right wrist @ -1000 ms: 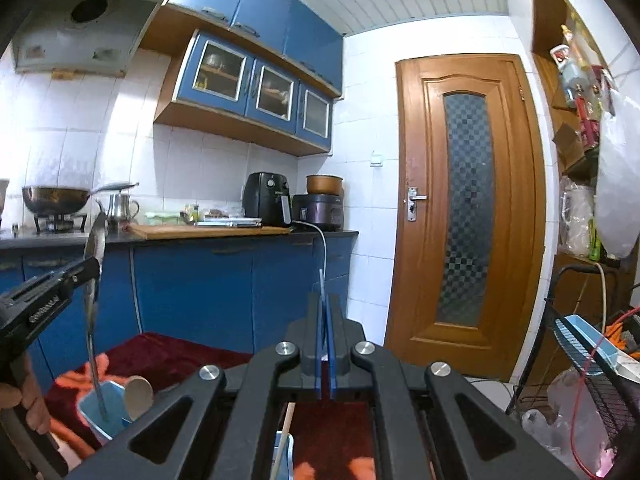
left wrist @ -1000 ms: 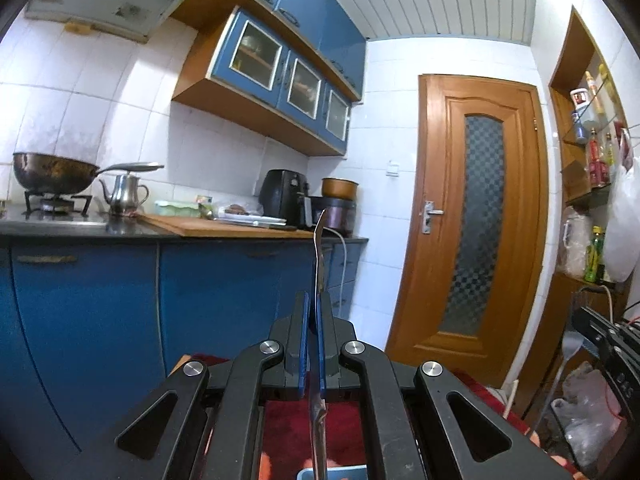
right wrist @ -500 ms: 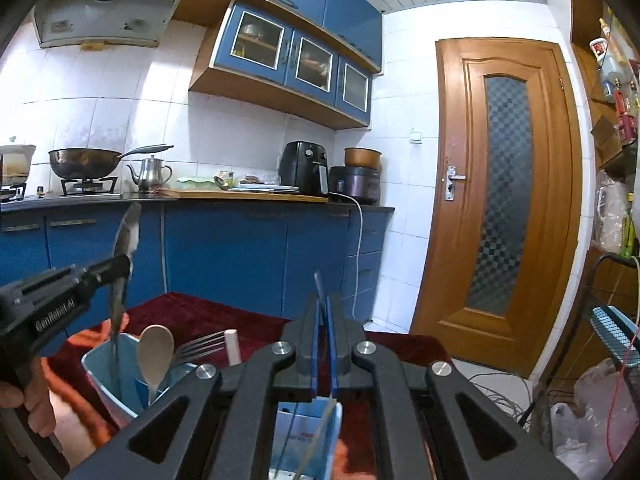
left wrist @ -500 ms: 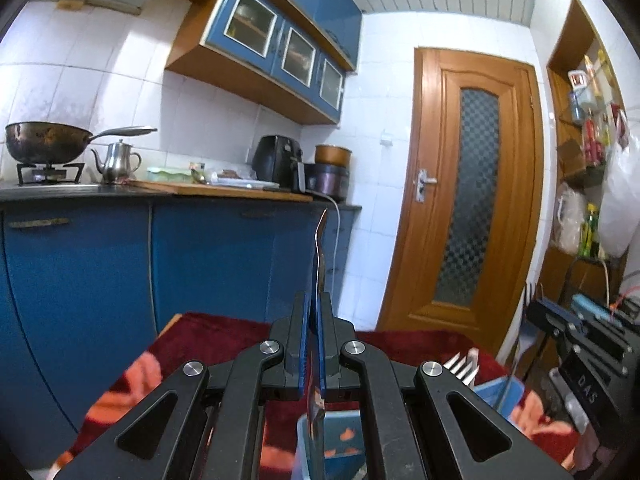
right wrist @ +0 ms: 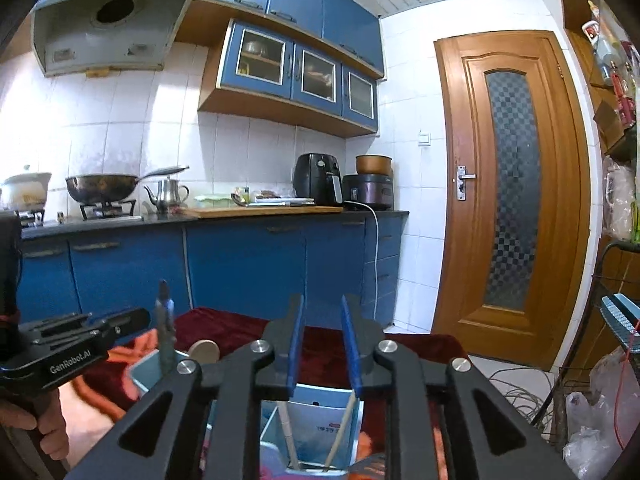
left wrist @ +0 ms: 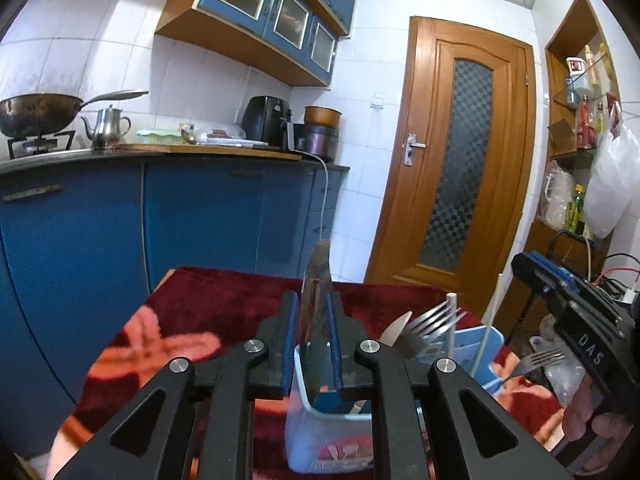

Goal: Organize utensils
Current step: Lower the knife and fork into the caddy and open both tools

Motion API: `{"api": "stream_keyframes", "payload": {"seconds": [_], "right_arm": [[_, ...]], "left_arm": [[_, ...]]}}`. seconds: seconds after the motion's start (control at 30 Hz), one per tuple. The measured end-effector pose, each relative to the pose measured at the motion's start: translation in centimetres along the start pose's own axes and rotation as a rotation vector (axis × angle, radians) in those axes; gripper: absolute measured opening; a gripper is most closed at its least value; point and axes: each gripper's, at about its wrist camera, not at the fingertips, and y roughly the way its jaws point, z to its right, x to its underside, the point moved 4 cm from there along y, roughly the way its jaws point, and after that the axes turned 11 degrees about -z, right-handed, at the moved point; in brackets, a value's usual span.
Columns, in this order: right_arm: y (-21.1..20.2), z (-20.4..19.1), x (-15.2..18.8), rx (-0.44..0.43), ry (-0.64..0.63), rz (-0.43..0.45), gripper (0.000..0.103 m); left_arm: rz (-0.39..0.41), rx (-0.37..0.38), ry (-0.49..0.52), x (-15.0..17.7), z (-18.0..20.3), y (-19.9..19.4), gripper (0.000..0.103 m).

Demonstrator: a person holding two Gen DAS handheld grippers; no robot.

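Observation:
My left gripper (left wrist: pixel 314 312) has its jaws apart, and a metal spoon (left wrist: pixel 316 320) stands between them with its lower end inside a light blue holder (left wrist: pixel 332 436) on the red cloth. Forks (left wrist: pixel 434 322) and a knife tip (left wrist: pixel 394 330) stand in the compartment to the right, with white chopsticks (left wrist: pixel 490 320). My right gripper (right wrist: pixel 322 344) is open and empty above a blue box (right wrist: pixel 320 424) holding chopsticks (right wrist: pixel 340 432). In the right wrist view the left gripper (right wrist: pixel 76 352) sits at the left with the spoon (right wrist: pixel 165 328) upright in the holder.
The red flowered cloth (left wrist: pixel 200 320) covers the table. Blue kitchen cabinets (right wrist: pixel 240 264) and a counter with a wok (right wrist: pixel 104 188), kettle and air fryer stand behind. A wooden door (right wrist: pixel 512 192) is at the right, with cables and bags on the floor.
Both grippers came down toward the holders. My left jaws have parted around the spoon, now lowered into the holder. My right jaws have opened and the chopstick they held now stands in the box.

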Motion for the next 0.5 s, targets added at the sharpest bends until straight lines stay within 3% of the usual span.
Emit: {"api": "stream_keyframes", "payload": {"seconds": [0.33, 0.5], "right_arm": [[-3.8, 0.5, 1.0, -0.036, 0.089, -0.1, 0.026], [-6.2, 0.0, 2.2, -0.051, 0.098, -0.142, 0.028]], "left_arm": [[-0.116, 0.055, -0.037, 0.7, -0.5, -3.0, 0.015], [-0.151, 0.057, 0.003, 1.6, -0.1, -4.6, 0.015]]}}
